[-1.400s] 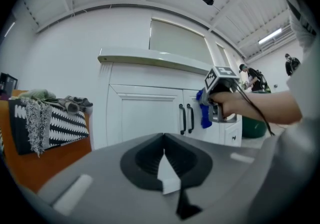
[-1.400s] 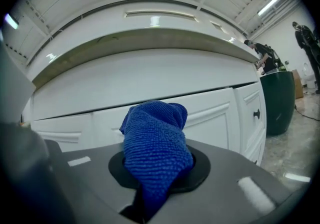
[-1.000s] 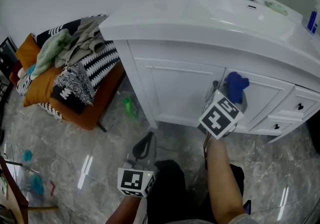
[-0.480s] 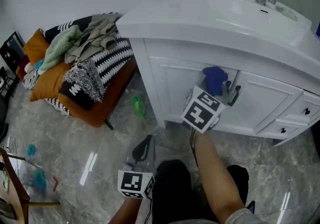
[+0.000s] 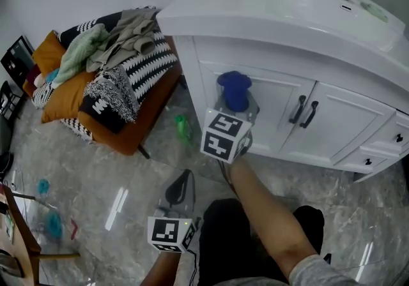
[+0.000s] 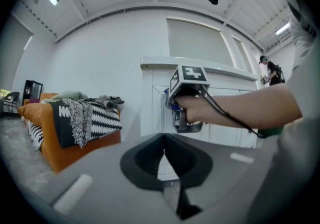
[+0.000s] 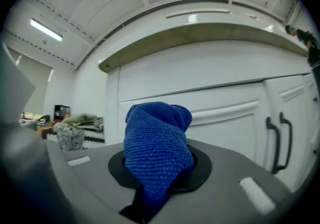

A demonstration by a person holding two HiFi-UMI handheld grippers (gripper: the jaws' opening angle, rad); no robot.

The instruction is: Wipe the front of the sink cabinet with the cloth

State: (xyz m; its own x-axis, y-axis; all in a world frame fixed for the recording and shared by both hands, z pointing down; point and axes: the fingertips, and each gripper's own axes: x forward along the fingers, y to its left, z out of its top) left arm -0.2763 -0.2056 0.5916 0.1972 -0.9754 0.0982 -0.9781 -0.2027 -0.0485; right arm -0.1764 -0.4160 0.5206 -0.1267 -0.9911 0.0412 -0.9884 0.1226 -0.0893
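at the cabinet door (image 5: 276, 90), blue cloth (image 5: 234, 85) sticks from the right claw (image 5: 236, 106).

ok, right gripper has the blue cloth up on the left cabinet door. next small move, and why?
Probably drag the blue cloth straight down the left door, pressed to it. The right gripper is shut on it and holds it high on the panel, so most of the door lies below. The left gripper hangs shut and low, clear of that path.

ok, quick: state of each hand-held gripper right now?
Left hand-held gripper: shut, nothing between its jaws.
Right hand-held gripper: shut on the blue cloth.
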